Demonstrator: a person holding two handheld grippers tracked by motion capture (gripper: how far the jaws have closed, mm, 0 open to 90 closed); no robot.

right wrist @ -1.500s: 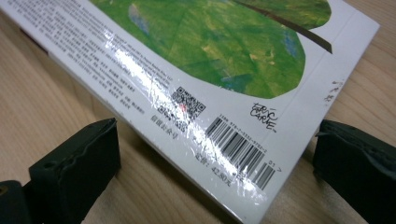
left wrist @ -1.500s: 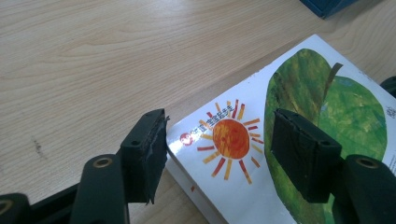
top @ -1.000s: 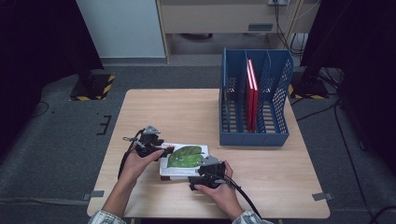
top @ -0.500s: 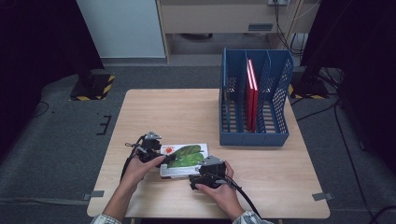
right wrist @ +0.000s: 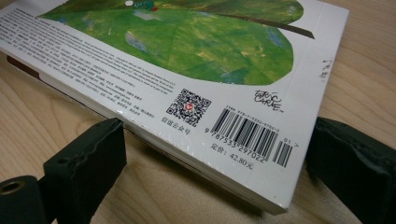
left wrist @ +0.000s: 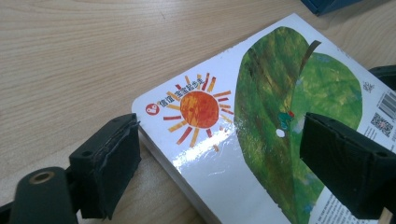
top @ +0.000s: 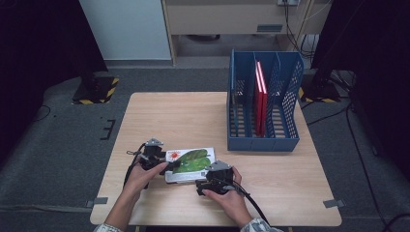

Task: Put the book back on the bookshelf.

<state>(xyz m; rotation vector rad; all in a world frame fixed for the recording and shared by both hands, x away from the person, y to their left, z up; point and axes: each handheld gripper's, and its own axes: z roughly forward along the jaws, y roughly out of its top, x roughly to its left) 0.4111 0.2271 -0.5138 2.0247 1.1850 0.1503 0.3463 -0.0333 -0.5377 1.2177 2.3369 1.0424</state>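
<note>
High view: we see a book [top: 189, 164] lying flat on the table [top: 193, 121] near its front edge, green leaf and orange sun on the cover. Left gripper [top: 167, 166] sits at the book's left end, right gripper [top: 202, 182] at its near right corner; a hand backs each one.

Left gripper view: our two jaws stand apart and have just been opening. The book's sun-printed corner [left wrist: 196, 112] lies between them. One pad hangs beside the book's edge, down by the wood; the other floats over the leaf part of the cover. We see a gap at each pad, so no clamp here.

Right gripper view: the book's barcode corner [right wrist: 252, 135] pokes in between our jaws, which are spread wide. One pad sits low beside the long edge, the other just past the short edge. Neither presses on the cover or pages as far as we can make out.

Beyond the right gripper, well apart from it, a blue rack [top: 263, 104] stands on the table with red books [top: 261, 99] upright in a middle slot.
</note>
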